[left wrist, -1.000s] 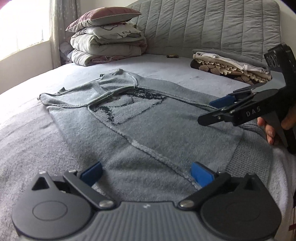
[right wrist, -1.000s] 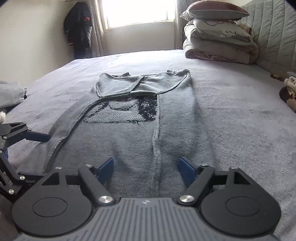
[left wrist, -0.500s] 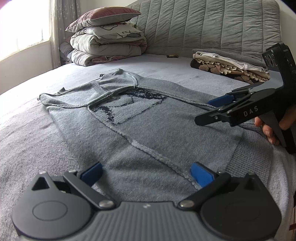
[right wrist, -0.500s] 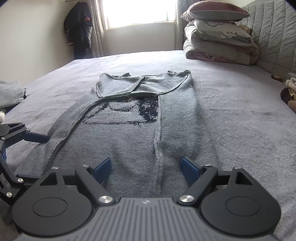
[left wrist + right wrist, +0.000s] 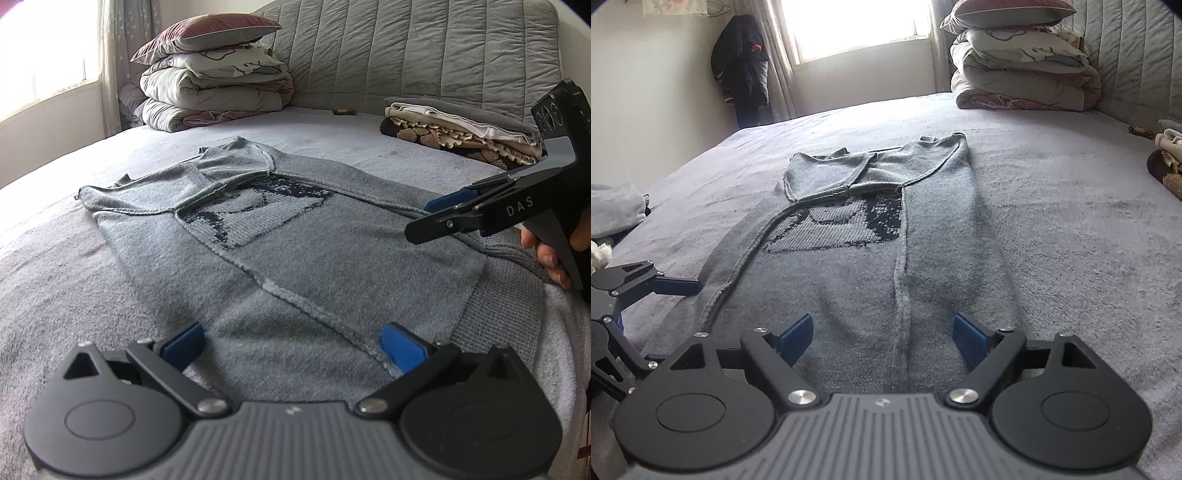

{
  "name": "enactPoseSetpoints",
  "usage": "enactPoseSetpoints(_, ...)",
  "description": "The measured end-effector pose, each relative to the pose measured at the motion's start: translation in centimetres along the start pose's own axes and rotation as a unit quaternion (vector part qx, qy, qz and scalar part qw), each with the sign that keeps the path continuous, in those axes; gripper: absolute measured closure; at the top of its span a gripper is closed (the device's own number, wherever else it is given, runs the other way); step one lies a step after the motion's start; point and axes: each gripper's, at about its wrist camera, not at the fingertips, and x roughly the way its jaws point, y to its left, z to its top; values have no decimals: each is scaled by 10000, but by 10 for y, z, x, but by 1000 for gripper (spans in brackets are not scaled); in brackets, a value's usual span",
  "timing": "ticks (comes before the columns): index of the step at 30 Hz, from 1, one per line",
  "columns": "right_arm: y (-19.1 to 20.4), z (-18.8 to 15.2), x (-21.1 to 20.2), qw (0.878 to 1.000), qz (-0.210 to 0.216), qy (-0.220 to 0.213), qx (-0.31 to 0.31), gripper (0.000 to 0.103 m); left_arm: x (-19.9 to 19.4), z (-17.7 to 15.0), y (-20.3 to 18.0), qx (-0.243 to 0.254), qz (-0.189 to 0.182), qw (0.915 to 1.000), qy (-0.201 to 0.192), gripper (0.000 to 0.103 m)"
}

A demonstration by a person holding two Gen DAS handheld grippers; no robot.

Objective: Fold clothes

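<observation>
Jaws spread wide on both tools, nothing pinched between the blue pads. Left gripper (image 5: 293, 347) hovering low over the near hem of the grey knitted sweater with a dark woven picture panel (image 5: 295, 236), pads apart and clear of the cloth. Right gripper (image 5: 882, 332) likewise poised above the hem end of the same sweater (image 5: 871, 258), jaws open either side of a raised seam, gripping nothing. Seen side-on from the left wrist view as a black tool with white lettering, held by a hand (image 5: 554, 254) at the bed's right edge.

Sweater lying flat and lengthwise on the lilac-grey fleece-covered bed (image 5: 55, 280), sleeves already turned in across the chest, sides folded toward the middle, collar end pointing toward the far side. Stack of folded quilts topped by a maroon pillow (image 5: 210, 74) in the far corner by the padded grey headboard (image 5: 406, 55). Pile of folded garments, cream and brown patterned (image 5: 458, 133), near the headboard, well apart from the sweater. Dark jacket hanging in the room's corner (image 5: 742, 74) beside the window.
</observation>
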Motion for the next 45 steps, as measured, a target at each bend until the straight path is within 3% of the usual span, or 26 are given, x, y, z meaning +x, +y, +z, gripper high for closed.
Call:
enactPoseSetpoints(13, -2, 13, -3, 9996, 115, 135, 206, 17, 0, 0, 0, 4, -6, 10000, -1, 0)
enactPoseSetpoints(26, -44, 39, -56, 9999, -47, -106, -72, 17, 2, 0, -1, 53, 28, 10000, 3, 0)
enactPoseSetpoints(36, -91, 15, -66, 9964, 180, 783, 272, 20, 1, 2, -5, 38, 112, 9999, 31, 0)
enactPoseSetpoints(40, -103, 3, -63, 9879, 653, 1229, 685, 41, -2, 7, -13, -257, 407, 9986, 211, 0)
enactPoseSetpoints(42, -110, -2, -63, 9828, 860, 1338, 942, 44, -6, 9, -18, -425, 586, 9968, 341, 0)
enactPoseSetpoints(45, -112, -7, -67, 9798, 1066, 1344, 1025, 46, -18, 7, -18, -820, 463, 9940, 552, 0)
